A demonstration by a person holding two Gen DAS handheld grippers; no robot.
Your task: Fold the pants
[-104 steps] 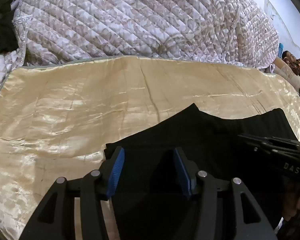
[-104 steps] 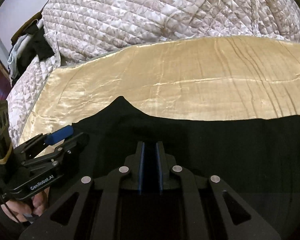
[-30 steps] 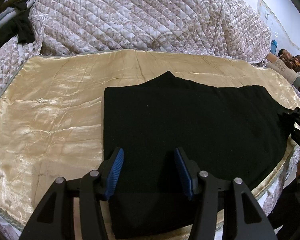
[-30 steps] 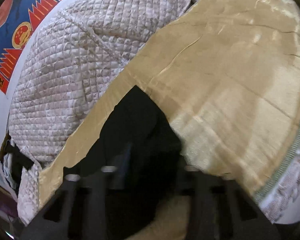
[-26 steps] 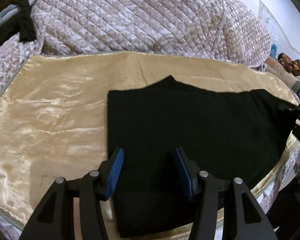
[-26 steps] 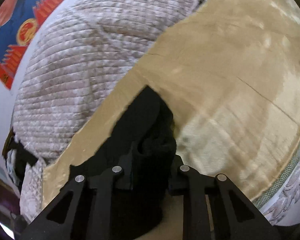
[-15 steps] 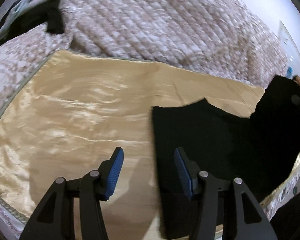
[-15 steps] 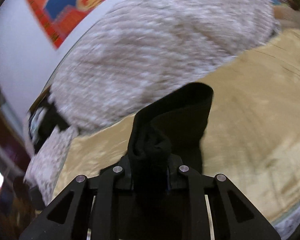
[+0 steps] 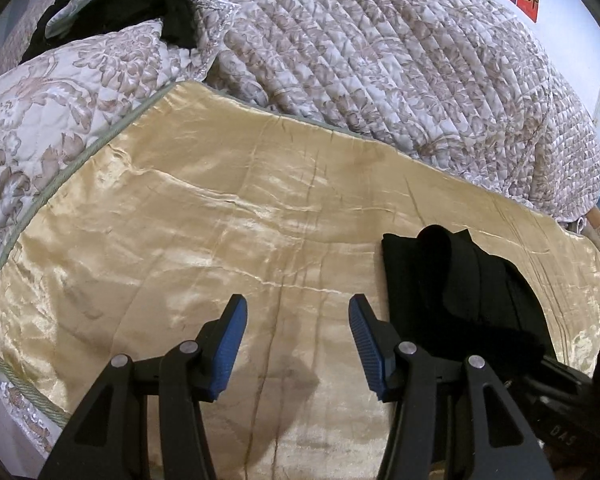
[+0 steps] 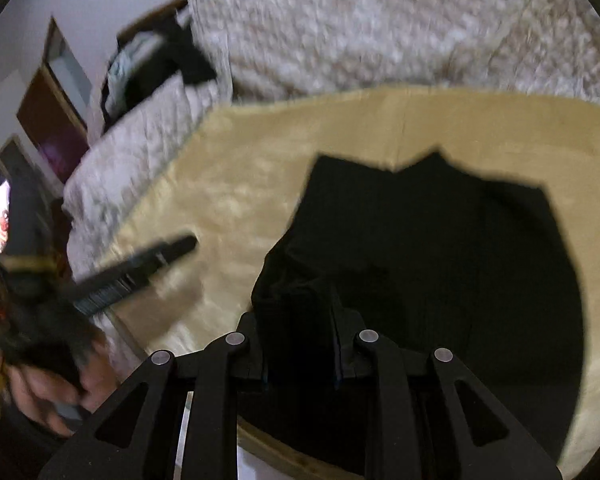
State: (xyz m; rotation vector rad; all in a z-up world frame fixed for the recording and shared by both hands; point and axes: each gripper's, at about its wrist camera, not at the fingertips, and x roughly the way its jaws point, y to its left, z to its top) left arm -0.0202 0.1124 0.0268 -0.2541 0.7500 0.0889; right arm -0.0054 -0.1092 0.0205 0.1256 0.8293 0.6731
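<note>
Right gripper [image 10: 300, 344] fingers pinched tight on a bunched edge of the black pants [image 10: 440, 264], carried over the rest of the garment. Left gripper [image 9: 296, 340] fingers spread wide, holding nothing, hovering over the bare gold bedspread [image 9: 180, 248] just beside the pants. Pants lying on the bedspread in a compact, layered stack, below the quilted blanket [image 9: 380, 60]. Judged well along: several folds apparently made; still left, laying down the held edge, letting go, smoothing the lumpy top layer.
</note>
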